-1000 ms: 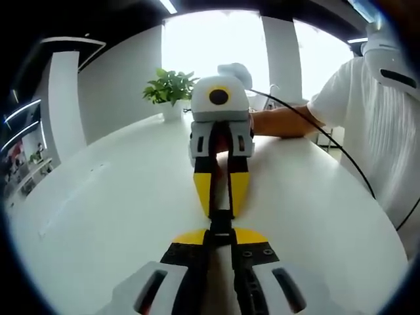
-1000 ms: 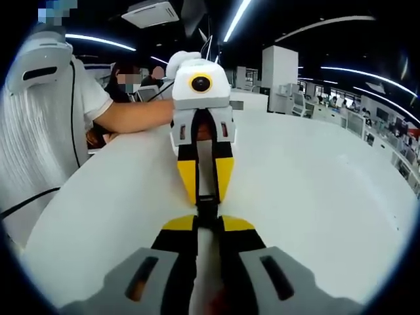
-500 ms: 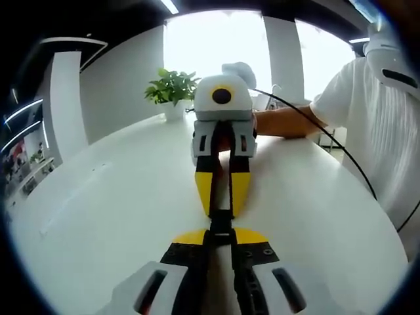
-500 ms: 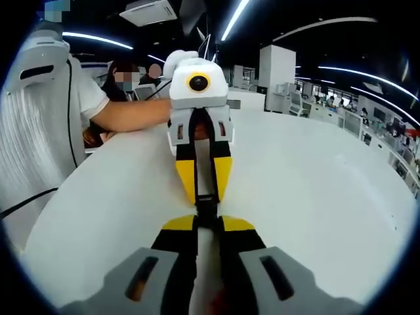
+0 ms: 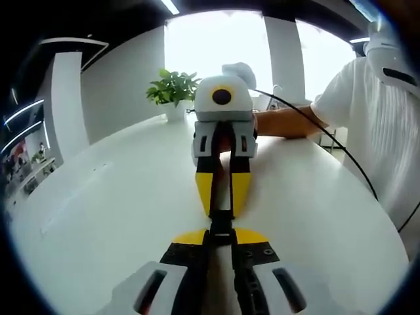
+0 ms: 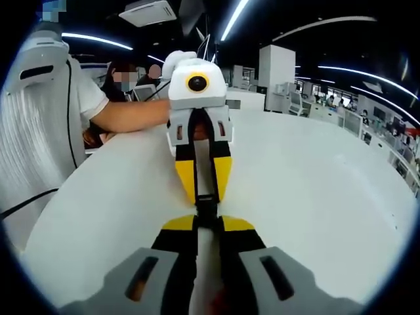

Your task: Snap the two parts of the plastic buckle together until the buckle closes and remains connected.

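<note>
Two grippers meet nose to nose above a white table (image 5: pixel 98 216), and a black plastic buckle (image 5: pixel 221 222) is pinched between them. In the left gripper view, the left gripper (image 5: pixel 220 237) rises from the bottom edge with its yellow-tipped jaws drawn in narrow on the near end of the buckle, while the right gripper (image 5: pixel 222 211) faces it from farther up the picture, its own yellow tips closed on the far end. The buckle's long axis runs straight along the line of both pairs of jaws, one end pointing into each gripper, so it reads as a thin dark strip bridging the short gap between the tips. Whether its two halves are fully latched cannot be told, since the jaws cover most of it. In the right gripper view the same arrangement is mirrored: the right gripper (image 6: pixel 207 224) comes up from the bottom, clamped narrow on the buckle (image 6: pixel 206 209), and the left gripper (image 6: pixel 205 197) points back at it. A person's bare forearm (image 5: pixel 289 121) reaches in behind the right gripper, below a white sleeve (image 5: pixel 367 98). A potted green plant (image 5: pixel 172 92) stands on the far part of the table, well apart from the grippers.
</note>
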Action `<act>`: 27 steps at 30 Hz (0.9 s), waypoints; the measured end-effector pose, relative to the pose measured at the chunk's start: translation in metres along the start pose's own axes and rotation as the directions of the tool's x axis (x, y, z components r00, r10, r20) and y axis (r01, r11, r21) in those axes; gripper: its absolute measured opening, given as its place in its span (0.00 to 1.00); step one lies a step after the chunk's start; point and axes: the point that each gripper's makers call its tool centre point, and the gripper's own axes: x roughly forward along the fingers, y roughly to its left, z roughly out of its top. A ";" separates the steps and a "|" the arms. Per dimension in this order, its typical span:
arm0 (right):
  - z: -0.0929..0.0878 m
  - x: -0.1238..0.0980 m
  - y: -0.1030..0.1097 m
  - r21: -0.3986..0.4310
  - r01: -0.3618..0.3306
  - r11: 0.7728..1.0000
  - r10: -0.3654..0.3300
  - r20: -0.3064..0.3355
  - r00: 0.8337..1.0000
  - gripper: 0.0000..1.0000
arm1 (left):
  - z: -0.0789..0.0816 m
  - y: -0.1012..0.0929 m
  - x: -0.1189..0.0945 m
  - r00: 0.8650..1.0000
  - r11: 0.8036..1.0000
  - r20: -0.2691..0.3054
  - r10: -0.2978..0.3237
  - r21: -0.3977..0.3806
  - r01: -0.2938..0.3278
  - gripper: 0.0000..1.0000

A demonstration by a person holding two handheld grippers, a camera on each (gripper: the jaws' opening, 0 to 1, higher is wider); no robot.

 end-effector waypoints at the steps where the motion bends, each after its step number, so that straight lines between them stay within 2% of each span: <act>1: 0.000 0.000 0.000 0.001 0.000 1.000 0.000 0.000 1.000 0.11 | 0.000 0.000 0.000 1.000 1.000 0.000 0.000 -0.001 0.000 0.11; 11: 0.000 0.000 0.000 0.018 0.003 1.000 -0.003 0.001 1.000 0.12 | -0.001 0.003 0.000 1.000 1.000 0.003 -0.002 -0.013 0.002 0.11; 14: 0.000 0.000 0.000 0.031 -0.001 1.000 0.001 0.007 1.000 0.16 | -0.001 0.003 0.000 1.000 1.000 0.005 -0.003 -0.016 0.003 0.11; 23: 0.000 -0.001 0.001 0.035 0.002 0.999 -0.003 0.011 1.000 0.16 | -0.001 0.003 0.000 1.000 1.000 0.004 -0.002 -0.015 0.002 0.11; 27: 0.000 -0.001 0.001 0.036 0.001 0.999 -0.001 0.014 1.000 0.20 | -0.001 0.004 0.000 1.000 1.000 0.003 -0.002 -0.013 0.002 0.11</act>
